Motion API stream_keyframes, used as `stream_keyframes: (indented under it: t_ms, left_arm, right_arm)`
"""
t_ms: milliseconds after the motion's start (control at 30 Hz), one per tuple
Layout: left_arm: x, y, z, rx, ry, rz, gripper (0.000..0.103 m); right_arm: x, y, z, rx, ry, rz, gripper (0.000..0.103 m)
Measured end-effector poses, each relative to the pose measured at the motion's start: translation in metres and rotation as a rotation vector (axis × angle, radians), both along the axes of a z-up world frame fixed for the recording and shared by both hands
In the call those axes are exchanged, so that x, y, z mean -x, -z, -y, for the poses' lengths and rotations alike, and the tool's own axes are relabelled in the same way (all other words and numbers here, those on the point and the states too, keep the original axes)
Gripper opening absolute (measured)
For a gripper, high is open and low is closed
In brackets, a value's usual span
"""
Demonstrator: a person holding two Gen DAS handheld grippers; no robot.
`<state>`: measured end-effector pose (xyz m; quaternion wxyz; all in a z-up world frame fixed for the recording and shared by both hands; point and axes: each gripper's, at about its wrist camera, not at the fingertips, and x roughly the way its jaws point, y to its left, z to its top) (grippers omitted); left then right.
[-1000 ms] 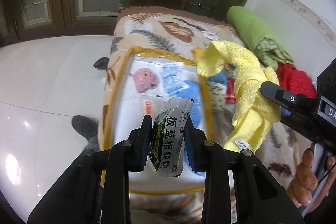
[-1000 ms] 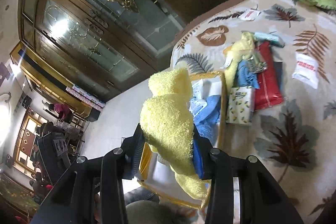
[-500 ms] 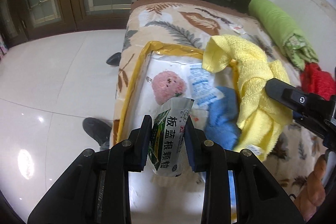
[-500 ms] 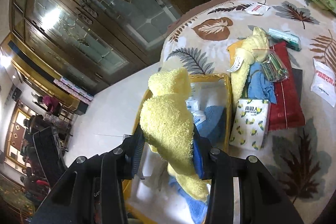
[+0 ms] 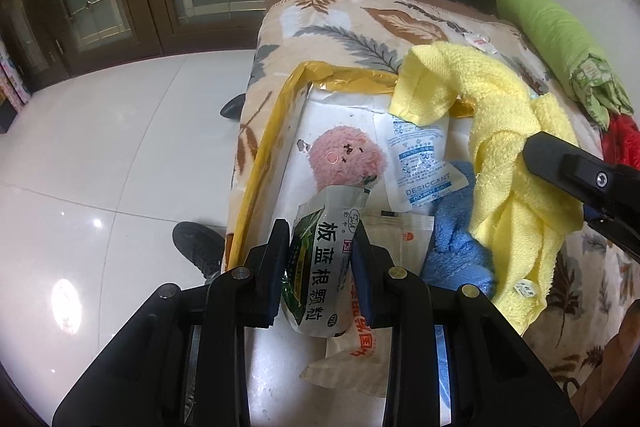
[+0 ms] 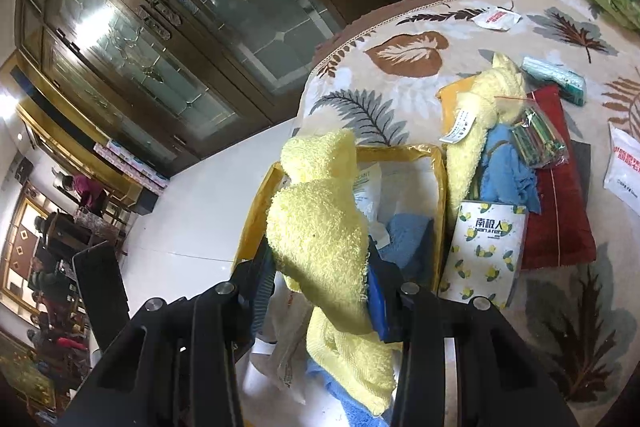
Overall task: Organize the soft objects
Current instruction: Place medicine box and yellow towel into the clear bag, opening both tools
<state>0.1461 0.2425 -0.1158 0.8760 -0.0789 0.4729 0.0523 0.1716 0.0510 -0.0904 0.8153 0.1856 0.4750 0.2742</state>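
My left gripper (image 5: 320,259) is clamped on a green-and-white sachet (image 5: 326,267), held above the yellow-rimmed bag (image 5: 260,163). My right gripper (image 6: 320,283) grips a yellow towel (image 6: 320,239) hanging over the same bag, above a blue cloth (image 5: 456,247). Inside the bag lie a pink plush (image 5: 344,159) and a desiccant packet (image 5: 424,163). The bag sits on a leaf-patterned blanket (image 6: 400,75).

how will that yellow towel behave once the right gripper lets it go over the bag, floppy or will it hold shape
Probably very floppy: the yellow towel droops in loose folds on both sides of the right gripper, whose jaws pinch it. It likely weighs little, since one pinch carries it. The terry pile looks grippy, so it should slump into the yellow-rimmed storage bag rather than slide.
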Motion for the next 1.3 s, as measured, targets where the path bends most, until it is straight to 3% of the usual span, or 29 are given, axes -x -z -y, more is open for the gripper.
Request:
stream_keyframes:
  t_ms: [367, 567, 767, 867, 933, 1000, 1200, 1300]
  left_arm:
    - [-0.004, 0.013, -0.003, -0.007, -0.030, -0.028, 0.030]
    - [-0.004, 0.013, 0.002, -0.050, -0.031, -0.023, 0.035]
    - [-0.008, 0.020, 0.000, -0.021, -0.029, -0.049, 0.039]
    - [-0.006, 0.019, -0.005, 0.036, -0.035, -0.038, 0.042]
    - [-0.005, 0.020, -0.010, 0.093, -0.034, -0.032, 0.046]
    - [-0.005, 0.020, -0.011, 0.112, -0.036, -0.034, 0.048]
    - [-0.002, 0.013, -0.004, 0.087, -0.032, -0.018, 0.051]
    - [0.005, 0.003, -0.009, 0.094, -0.059, 0.037, 0.052]
  right_arm:
    - [-0.008, 0.012, -0.004, 0.003, -0.009, -0.026, 0.041]
    - [-0.010, 0.021, -0.007, 0.007, -0.015, -0.043, 0.042]
    - [-0.010, 0.026, -0.006, 0.004, -0.003, -0.054, 0.048]
    - [-0.008, 0.027, -0.008, 0.001, -0.016, -0.055, 0.051]
    - [-0.006, 0.025, -0.008, -0.008, -0.025, -0.044, 0.059]
    - [-0.004, 0.020, -0.006, -0.026, -0.024, -0.024, 0.074]
    - [0.003, 0.012, 0.010, -0.044, 0.002, -0.010, 0.075]
    - [0.009, 0.010, 0.027, -0.047, 0.031, -0.004, 0.075]
